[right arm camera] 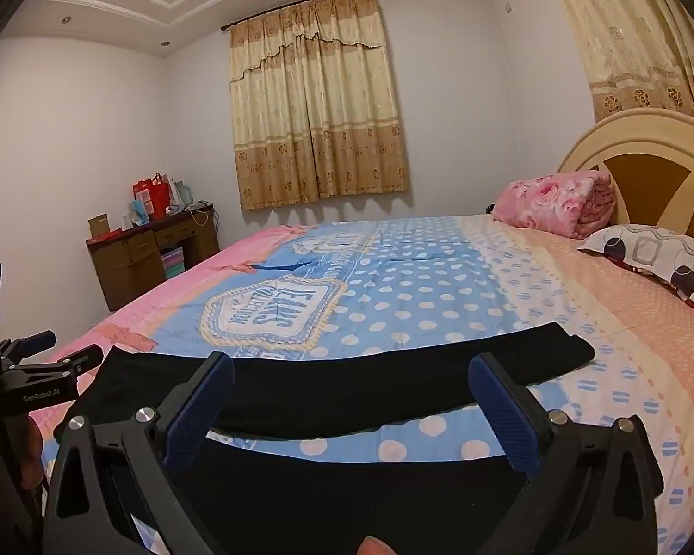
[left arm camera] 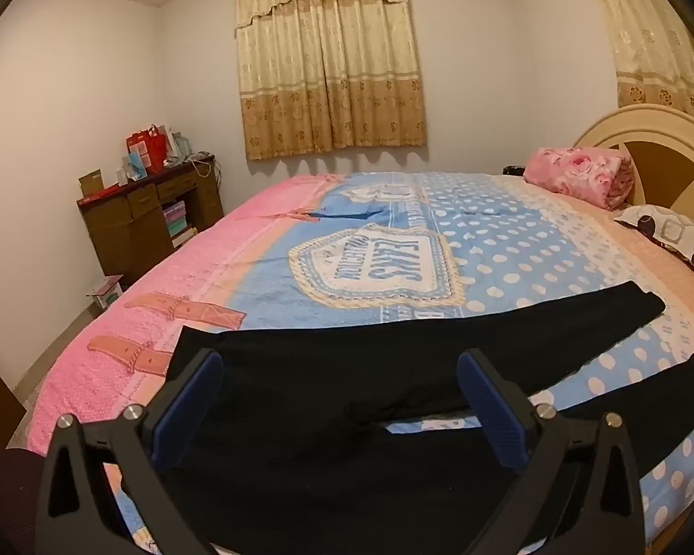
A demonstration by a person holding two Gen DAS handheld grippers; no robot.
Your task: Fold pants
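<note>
Black fabric pants [left arm camera: 347, 370] spread flat on bed [left arm camera: 509, 249] for folding; left gripper [left arm camera: 340, 397] and right gripper [right arm camera: 351, 400] fingers wide, holding nothing.

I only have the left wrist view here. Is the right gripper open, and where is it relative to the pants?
Observer: The right gripper is open and empty, above the two legs of the black pants.
Operator: Can the right wrist view see my left gripper from outside?
Observer: Yes. The left gripper shows at the left edge of that view, fingers apart, beside the waist end of the pants and not gripping them.
</note>
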